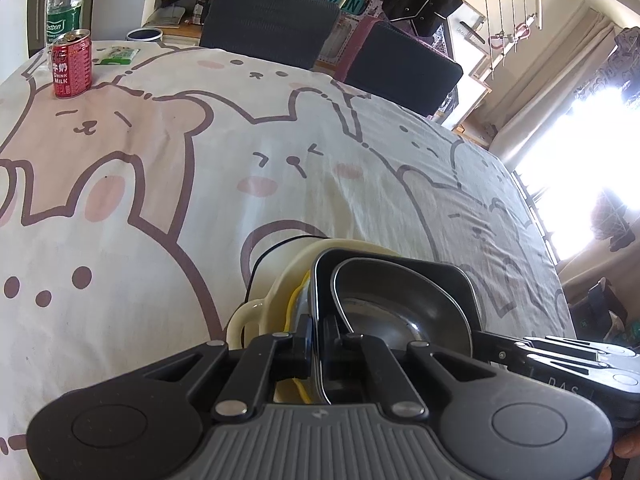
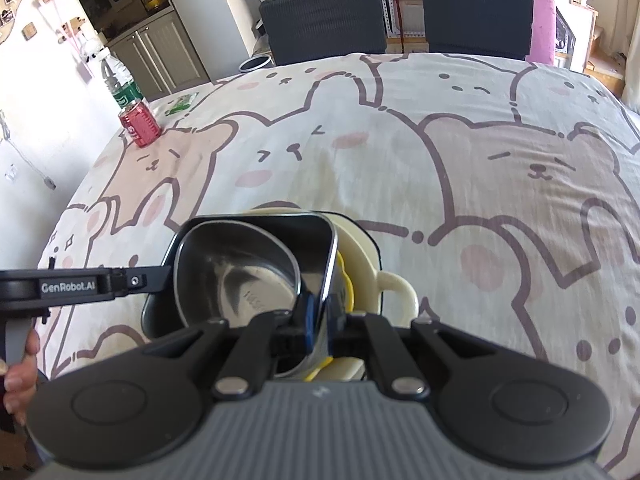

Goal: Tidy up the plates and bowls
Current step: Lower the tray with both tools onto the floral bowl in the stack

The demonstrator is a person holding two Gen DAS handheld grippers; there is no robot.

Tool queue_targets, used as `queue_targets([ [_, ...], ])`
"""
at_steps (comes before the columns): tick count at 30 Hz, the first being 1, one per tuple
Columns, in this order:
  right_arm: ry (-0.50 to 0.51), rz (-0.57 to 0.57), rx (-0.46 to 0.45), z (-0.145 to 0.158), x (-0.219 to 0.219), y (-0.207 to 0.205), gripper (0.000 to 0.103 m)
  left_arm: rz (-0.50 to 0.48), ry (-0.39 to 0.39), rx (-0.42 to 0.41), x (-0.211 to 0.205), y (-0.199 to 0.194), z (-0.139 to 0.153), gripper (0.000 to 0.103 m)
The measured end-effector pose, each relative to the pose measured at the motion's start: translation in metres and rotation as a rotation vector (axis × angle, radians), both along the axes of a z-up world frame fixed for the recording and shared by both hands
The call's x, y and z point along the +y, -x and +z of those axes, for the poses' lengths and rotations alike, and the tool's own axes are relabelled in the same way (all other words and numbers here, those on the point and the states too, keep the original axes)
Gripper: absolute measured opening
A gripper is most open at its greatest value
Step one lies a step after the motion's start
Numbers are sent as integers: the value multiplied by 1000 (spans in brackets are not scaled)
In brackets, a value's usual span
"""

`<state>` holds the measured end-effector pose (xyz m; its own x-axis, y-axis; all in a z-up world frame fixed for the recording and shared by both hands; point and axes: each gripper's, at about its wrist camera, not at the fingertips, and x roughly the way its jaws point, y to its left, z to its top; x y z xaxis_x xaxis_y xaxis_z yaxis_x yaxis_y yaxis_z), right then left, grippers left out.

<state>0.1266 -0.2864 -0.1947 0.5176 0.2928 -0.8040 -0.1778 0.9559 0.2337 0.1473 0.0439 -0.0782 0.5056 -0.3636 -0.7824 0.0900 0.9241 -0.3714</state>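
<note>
**Both grippers pinch the black bowl's rim**

Left wrist: my left gripper (image 1: 318,344) is pressed onto the left rim of the black bowl (image 1: 400,300), which sits in the cream dish (image 1: 248,320) on the cloth (image 1: 200,160). The can (image 1: 72,64) stands far beyond the bowl.

Right wrist: my right gripper (image 2: 320,320) clamps the bowl's (image 2: 248,264) right rim; the left gripper's (image 2: 156,278) arm reaches the opposite side. The dish's (image 2: 396,292) handle is just right of the bowl.
</note>
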Motion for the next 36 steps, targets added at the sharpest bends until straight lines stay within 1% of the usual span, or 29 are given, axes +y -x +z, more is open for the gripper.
queue_targets([
  [13,33,1,15,-6,6,-4,7,-1,-6,6,-1,-2,-3,5],
  [20,28,4,17,-7,5,-5,7,-6,-3,7,0,-2,-3,5],
  [25,19,-4,25,-8,4,-6,8,-6,12,14,2,-3,-3,5],
  [31,19,-4,25,-7,4,-7,10,-11,15,14,4,-3,0,6],
  [34,14,-4,15,-4,2,-6,10,-17,6,8,4,-2,4,7],
  [36,13,-6,10,-3,1,-5,10,-25,-1,1,3,-1,6,10],
])
